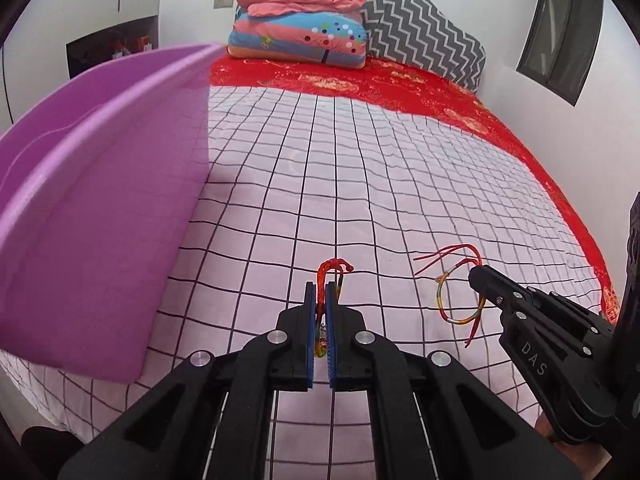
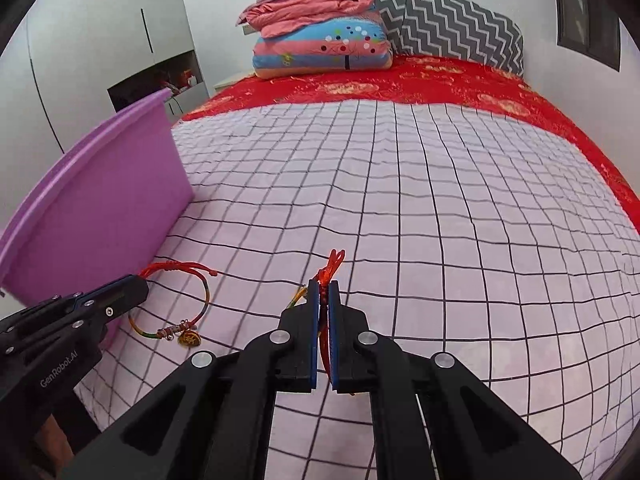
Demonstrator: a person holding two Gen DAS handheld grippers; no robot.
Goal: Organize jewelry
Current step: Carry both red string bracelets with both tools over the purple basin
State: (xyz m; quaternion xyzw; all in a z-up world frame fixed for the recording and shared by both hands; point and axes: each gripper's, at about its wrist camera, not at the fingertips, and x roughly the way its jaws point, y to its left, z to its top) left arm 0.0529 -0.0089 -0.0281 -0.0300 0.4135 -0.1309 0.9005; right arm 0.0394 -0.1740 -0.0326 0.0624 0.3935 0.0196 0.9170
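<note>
Jaws of the left gripper are clenched on a charm bracelet; from its own camera most of the cord is hidden between the blue pads, only a red loop poking out ahead. Jaws of the right gripper are likewise clamped on a plain cord bracelet (its loose red tails dangle), the loop showing whole only from the other wrist. Both bracelets hang above the checked sheet. A purple bin stands to the left, its inside cut off.
</note>
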